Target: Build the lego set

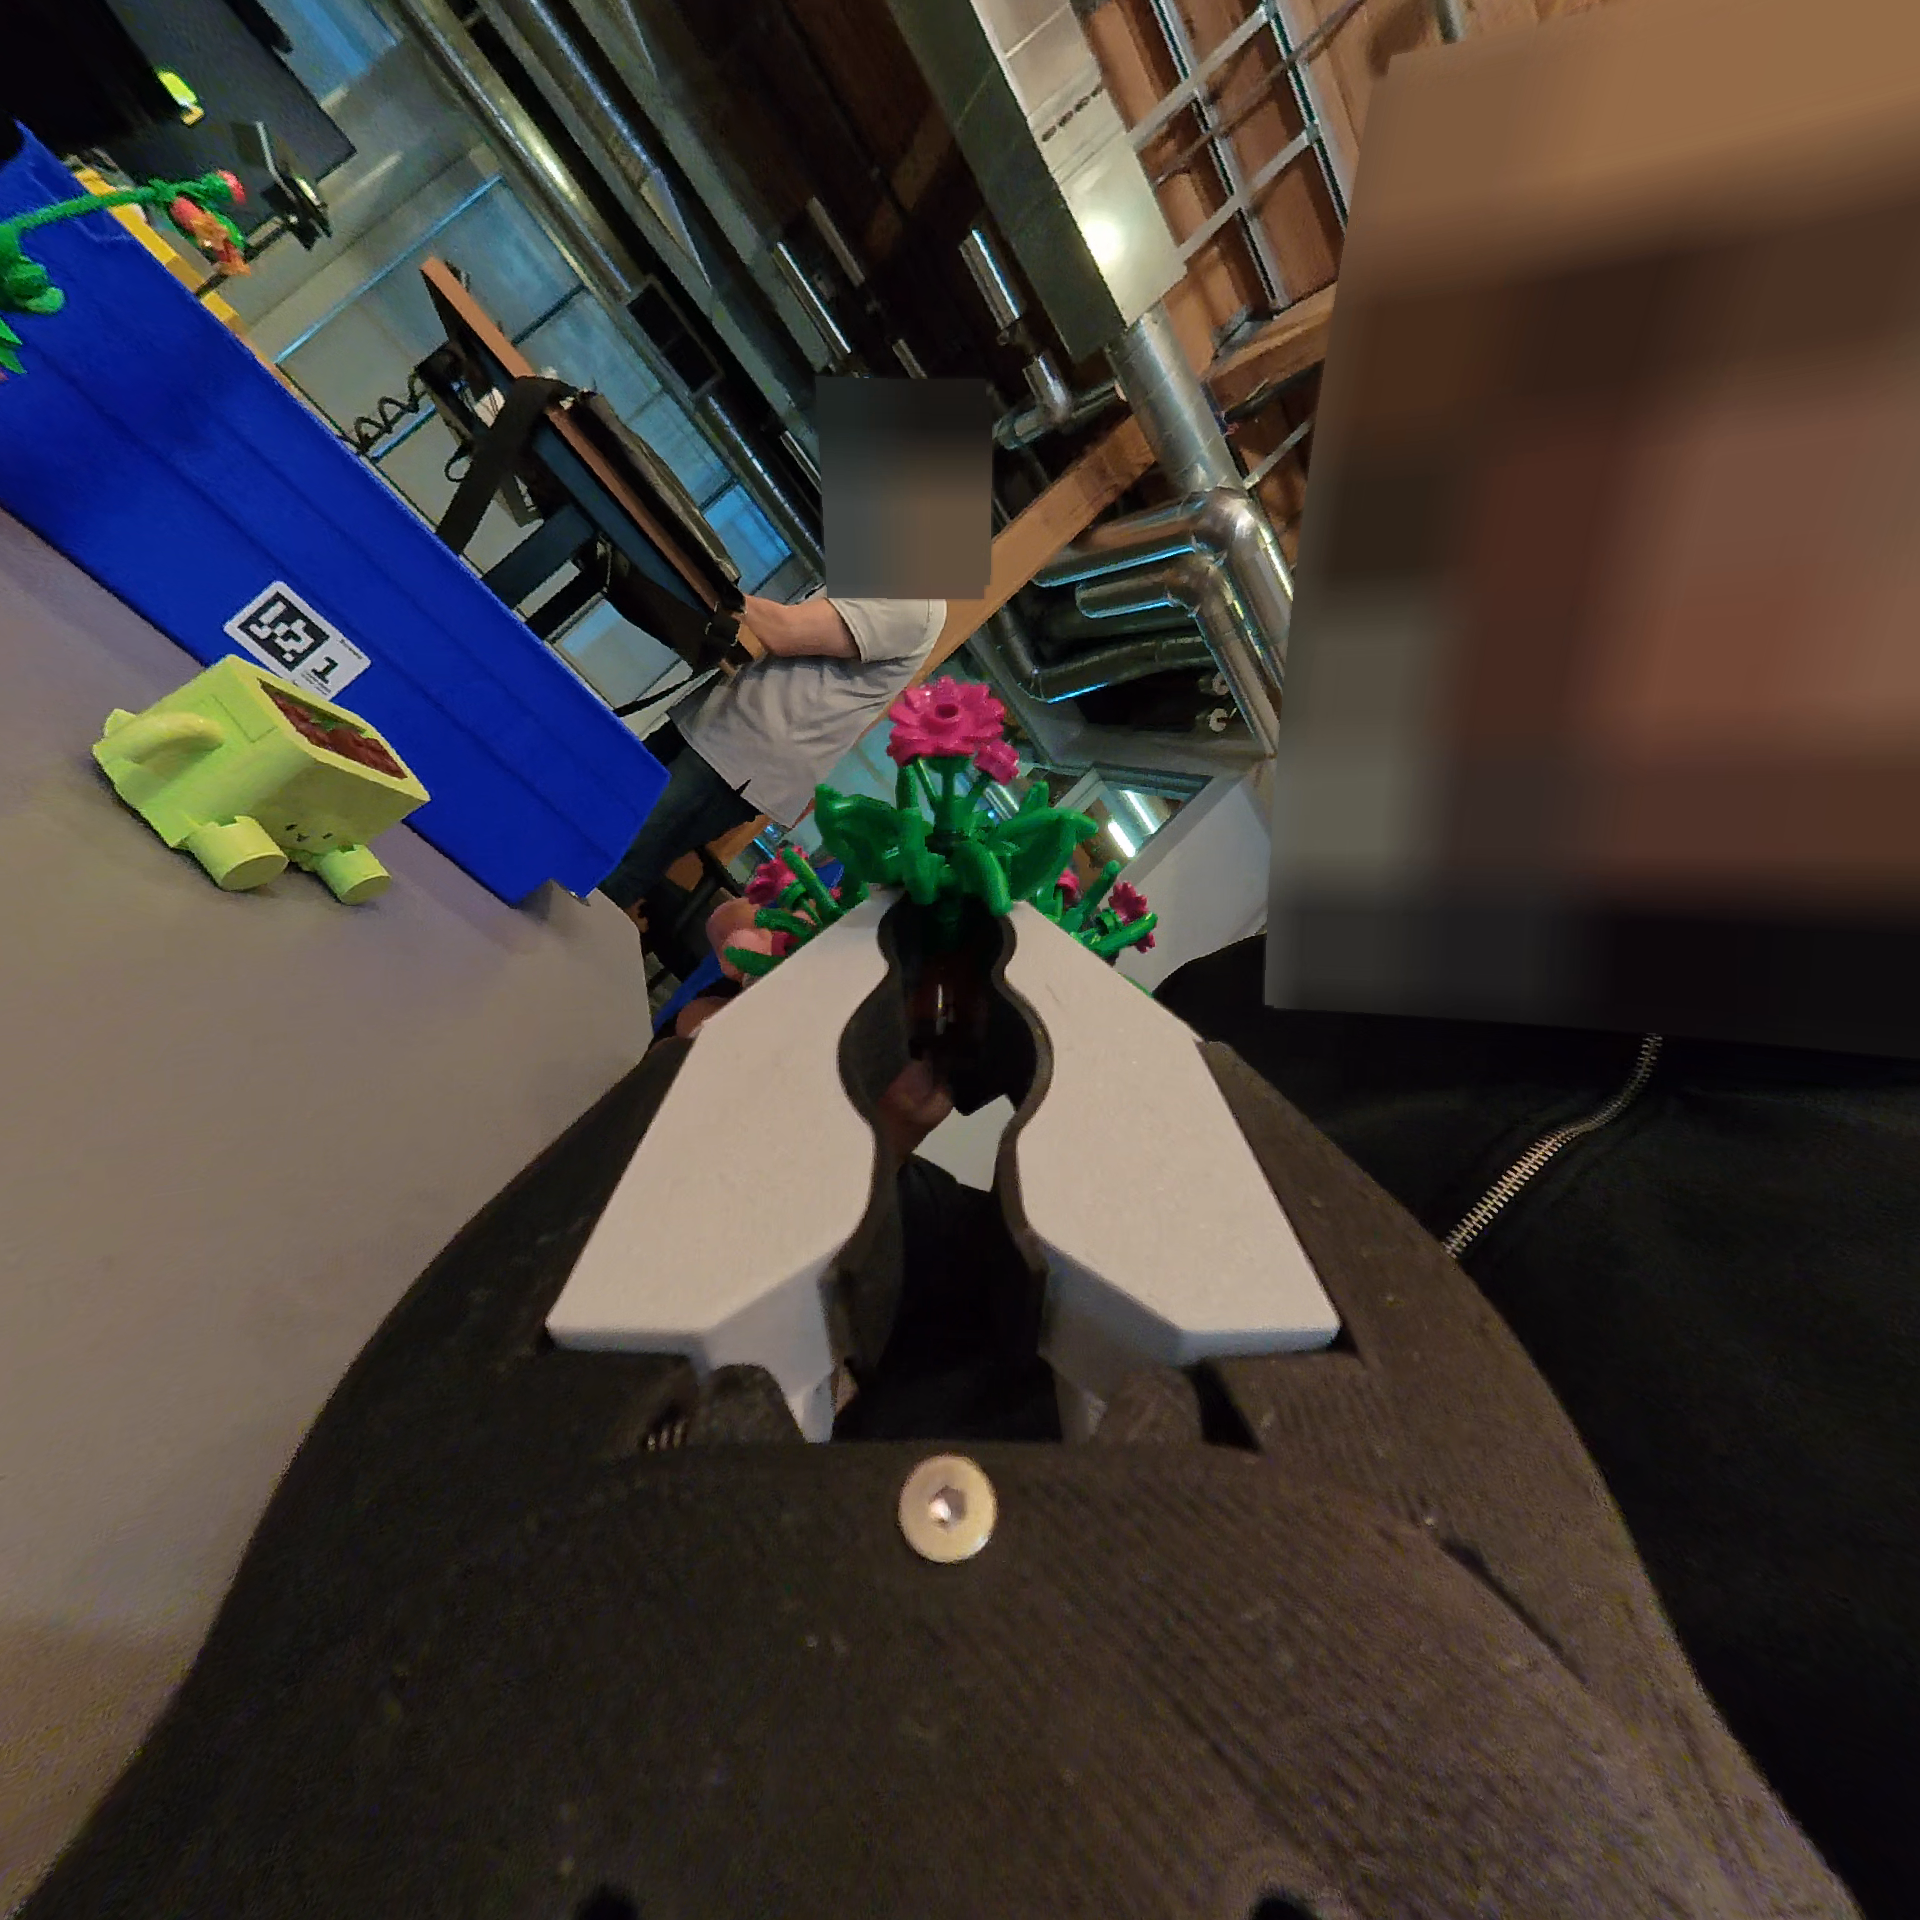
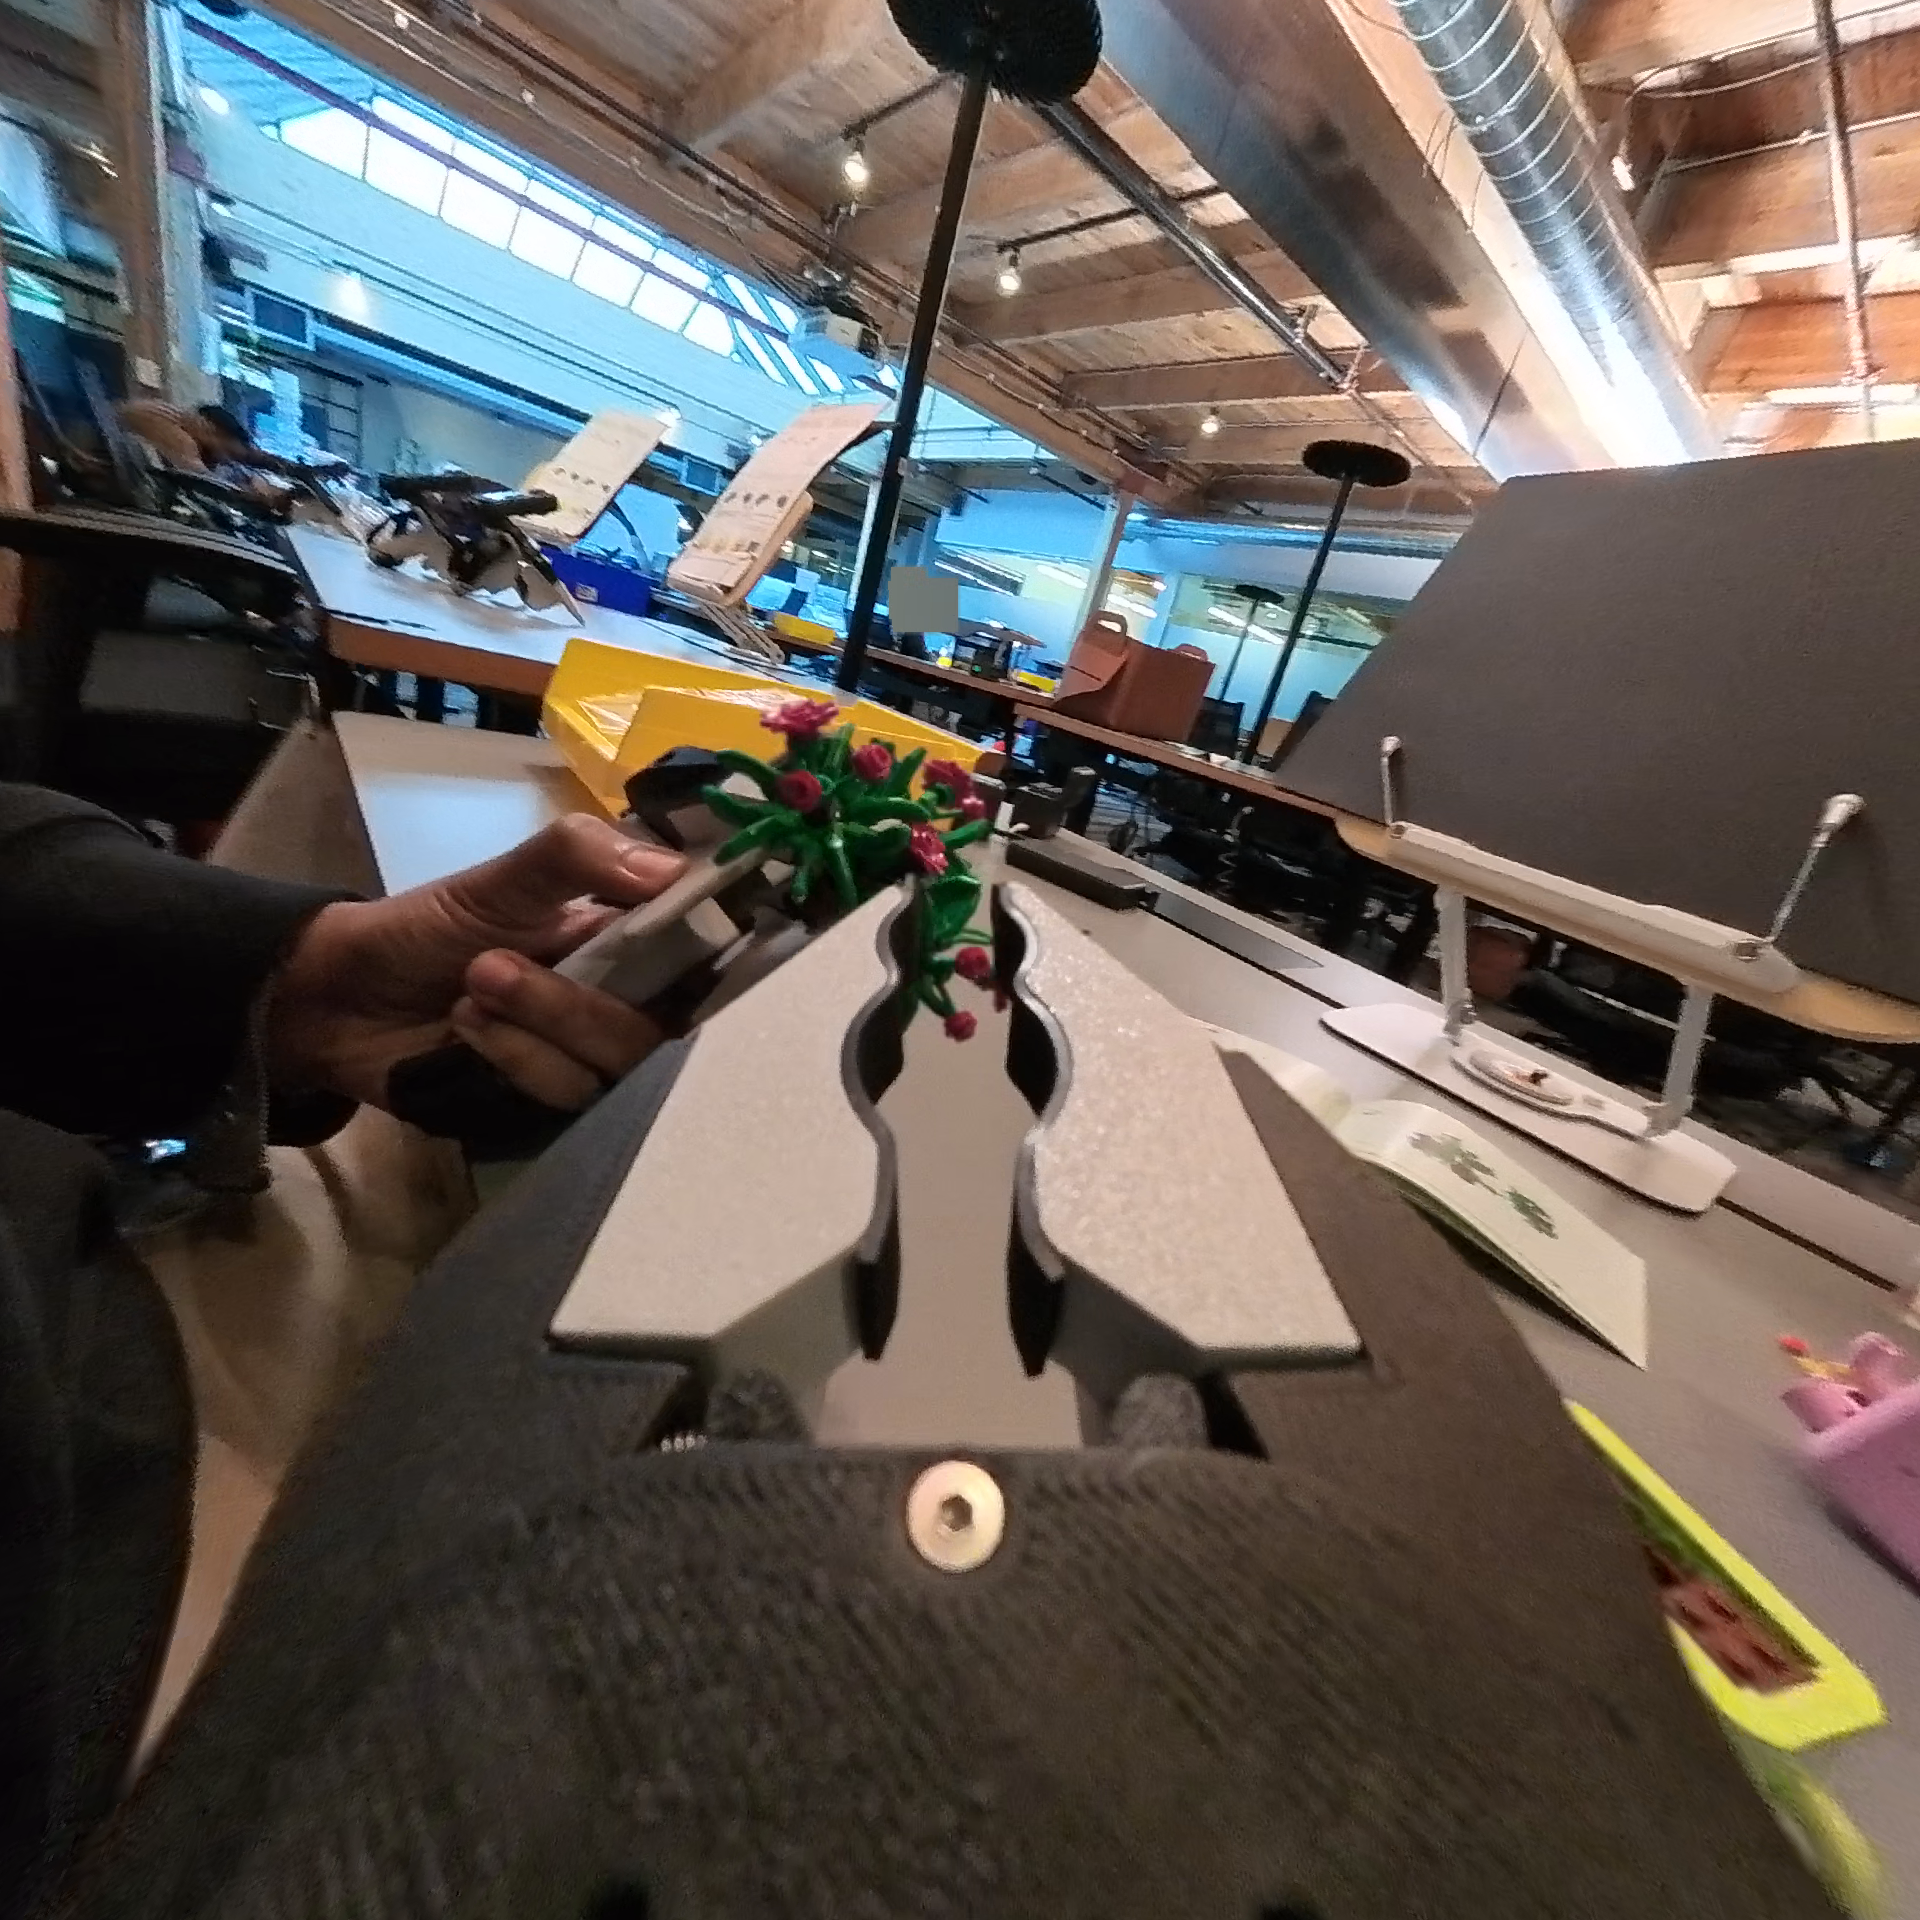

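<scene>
The left gripper (image 1: 945, 935), held clear above the table (image 1: 208, 1143), clamps the flower sprig (image 1: 940, 821); the right gripper (image 2: 951, 914) is parted just beside its blooms.

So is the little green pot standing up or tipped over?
Tipped over. In the left wrist view the lime-green pot lies on its side on the grey table, feet and brown top facing sideways.

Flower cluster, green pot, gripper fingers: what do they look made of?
Flower cluster: glossy moulded plastic, judging by sharp highlights on the green leaves and magenta blooms.
Lime-green pot: smooth plastic with a soft sheen and visible brick seams.
Left gripper fingers: matte grey, faintly grainy, probably 3D-printed plastic; the black body shows layer lines.
</scene>
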